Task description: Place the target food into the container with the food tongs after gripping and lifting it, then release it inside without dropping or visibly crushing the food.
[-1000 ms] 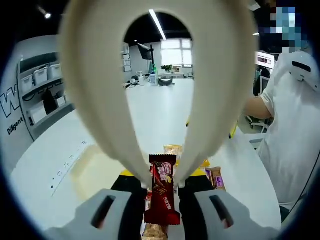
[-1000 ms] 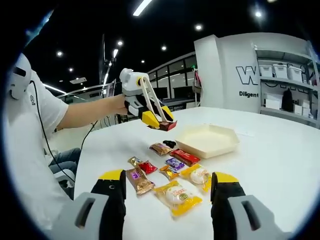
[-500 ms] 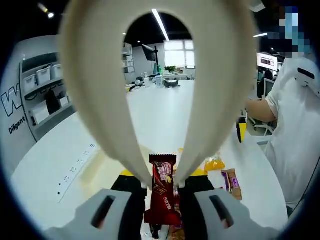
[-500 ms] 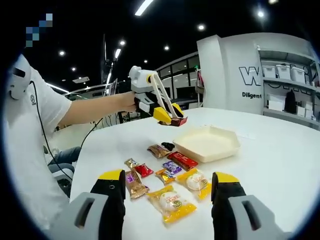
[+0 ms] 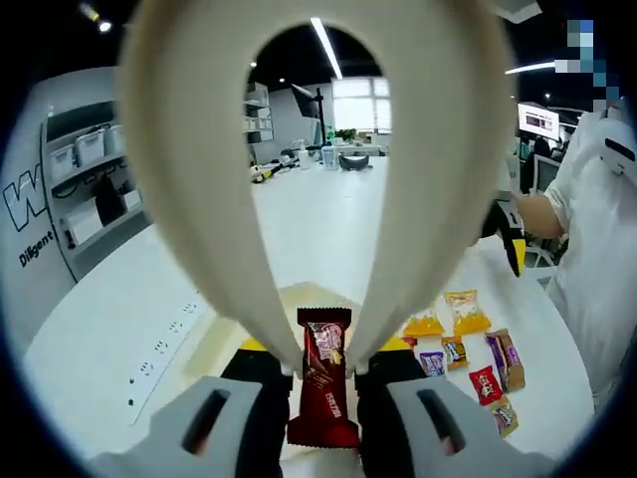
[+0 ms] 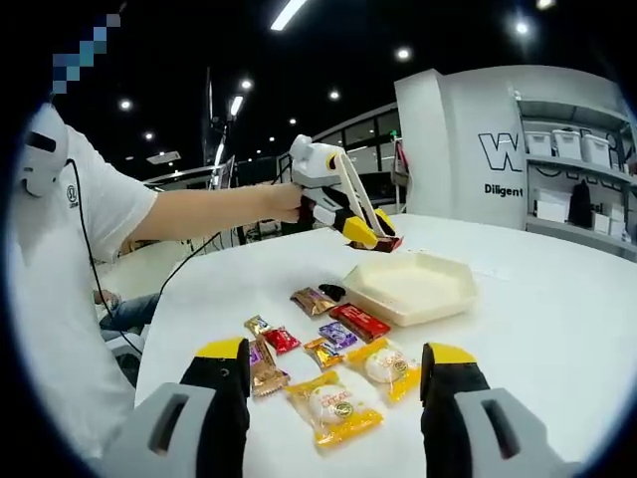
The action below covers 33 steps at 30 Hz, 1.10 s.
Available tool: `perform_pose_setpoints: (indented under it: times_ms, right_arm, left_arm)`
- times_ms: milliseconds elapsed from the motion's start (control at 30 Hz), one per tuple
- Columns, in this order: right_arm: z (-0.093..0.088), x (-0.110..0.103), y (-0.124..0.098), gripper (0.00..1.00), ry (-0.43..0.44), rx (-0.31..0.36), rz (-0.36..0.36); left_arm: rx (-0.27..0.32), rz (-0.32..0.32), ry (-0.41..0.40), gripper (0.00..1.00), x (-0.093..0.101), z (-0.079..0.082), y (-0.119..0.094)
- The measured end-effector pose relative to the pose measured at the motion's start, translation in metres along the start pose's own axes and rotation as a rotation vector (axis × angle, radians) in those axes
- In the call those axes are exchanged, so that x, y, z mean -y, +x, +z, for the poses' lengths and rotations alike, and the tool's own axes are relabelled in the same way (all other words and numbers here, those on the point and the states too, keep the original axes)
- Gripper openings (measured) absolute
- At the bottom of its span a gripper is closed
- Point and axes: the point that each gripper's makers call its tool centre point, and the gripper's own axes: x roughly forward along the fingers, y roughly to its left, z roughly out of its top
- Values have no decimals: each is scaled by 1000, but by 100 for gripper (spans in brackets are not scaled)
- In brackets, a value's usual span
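Carried snack reaches the tray

The left gripper (image 5: 323,373), squeezing cream plastic tongs (image 5: 199,199) around a red-wrapped chocolate bar (image 5: 324,373), has advanced over the beige hexagonal tray (image 6: 413,284); release comes next. The right gripper (image 6: 333,413) hovers wide apart.

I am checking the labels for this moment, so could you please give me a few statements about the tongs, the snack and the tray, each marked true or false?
1. The tongs grip a red snack bar at their tips. True.
2. The hexagonal tray already holds several snacks. False: its inside looks bare.
3. The left gripper holds the tongs above the tray's far rim. True.
4. The right gripper is shut on a yellow packet. False: its jaws stand apart and the packet lies on the table between them.
5. The loose snacks lie inside the tray. False: they lie on the table beside it.
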Motion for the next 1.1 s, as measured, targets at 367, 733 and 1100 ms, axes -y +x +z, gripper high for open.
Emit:
perform_pose_setpoints:
  times_ms: [367,733,1100]
  right_arm:
    - [-8,9,-3,69,11,-14,-11]
    - [-16,15,-4,69,29,-26,-22]
    - [-22,20,-5,68,42,-36,-33]
  left_arm:
    - [-35,-7,20,22,-31,-12,32]
    - [-70,-32,54,22,-55,-23,64]
    - [-99,-49,68,22,-65,-35,74]
